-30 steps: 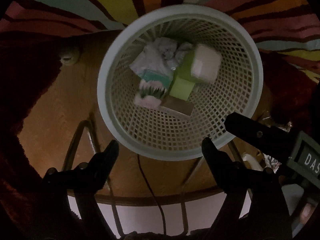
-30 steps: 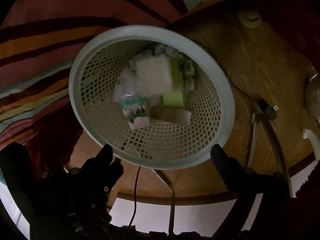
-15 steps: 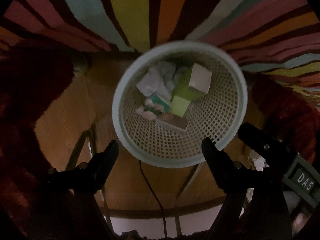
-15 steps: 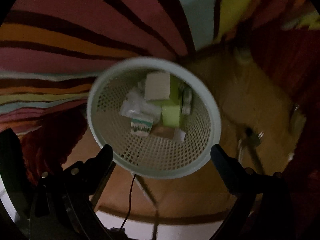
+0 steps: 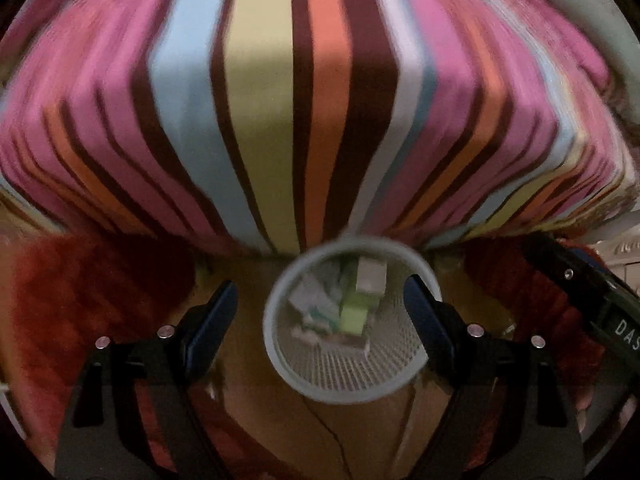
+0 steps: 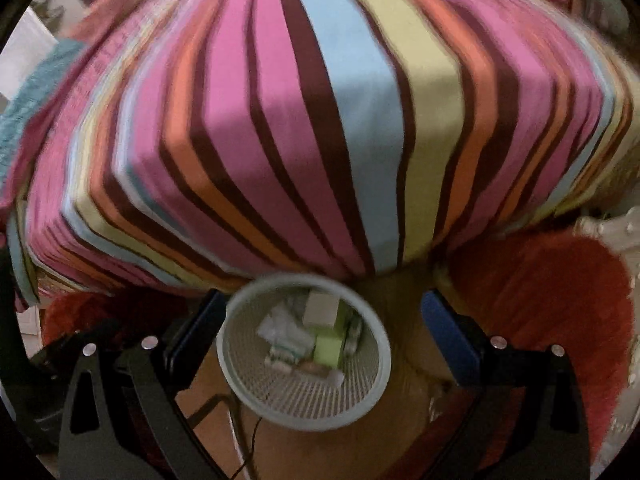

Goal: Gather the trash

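2 claws, left claw (image 5: pixel 318 306) and right claw (image 6: pixel 324 322), gape wide and empty. Trash (image 6: pixel 316 340) sits in the basket (image 6: pixel 240 384) at 6 o'clock: light, crushable; pinch the stiff box edges.

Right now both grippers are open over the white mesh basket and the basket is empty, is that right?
Not quite. The basket isn't empty: the right wrist view shows a green and white box and crumpled wrappers inside. The left gripper and right gripper are both open.

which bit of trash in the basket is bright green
The green box in the basket, lying under the white box; the rest is pale crumpled paper.
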